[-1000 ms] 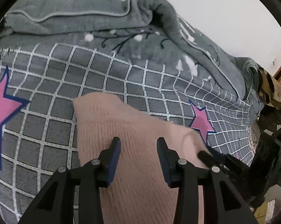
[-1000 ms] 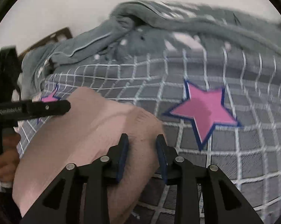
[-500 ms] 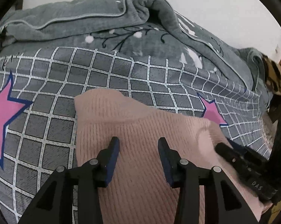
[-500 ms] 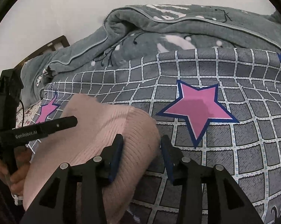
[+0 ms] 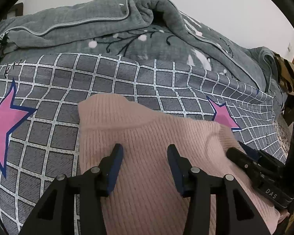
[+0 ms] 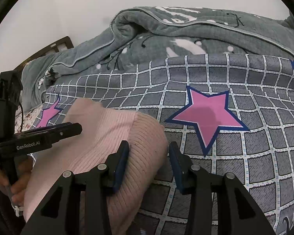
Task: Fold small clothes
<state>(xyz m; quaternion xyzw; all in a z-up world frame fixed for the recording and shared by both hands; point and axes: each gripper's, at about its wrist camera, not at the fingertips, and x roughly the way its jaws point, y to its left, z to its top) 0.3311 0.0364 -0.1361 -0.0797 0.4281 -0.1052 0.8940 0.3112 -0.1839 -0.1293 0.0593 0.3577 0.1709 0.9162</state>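
A pink ribbed knit sweater (image 5: 156, 133) lies folded on the star-patterned bed cover (image 5: 107, 78). My left gripper (image 5: 145, 148) hovers over its middle; the jaws are opening and nothing is pinched between them. In the right wrist view the sweater's (image 6: 111, 129) ribbed end bulges up between the jaws of my right gripper (image 6: 148, 145). The left pad is against the knit and the right pad stands clear of it. The right gripper's tip (image 5: 244, 154) shows at the sweater's right edge, and the left gripper (image 6: 68, 131) at its left part.
A crumpled grey blanket (image 5: 88, 29) is heaped along the back of the bed, against a white wall. A dark wooden headboard (image 6: 55, 47) shows at far left. A hand (image 6: 2, 178) holds the left gripper's handle. The grid cover (image 6: 244, 156) stretches to the right.
Both pairs of jaws have spread wider over the sweater. The right gripper's jaws no longer pinch the ribbed end. The sweater has stayed where it was.
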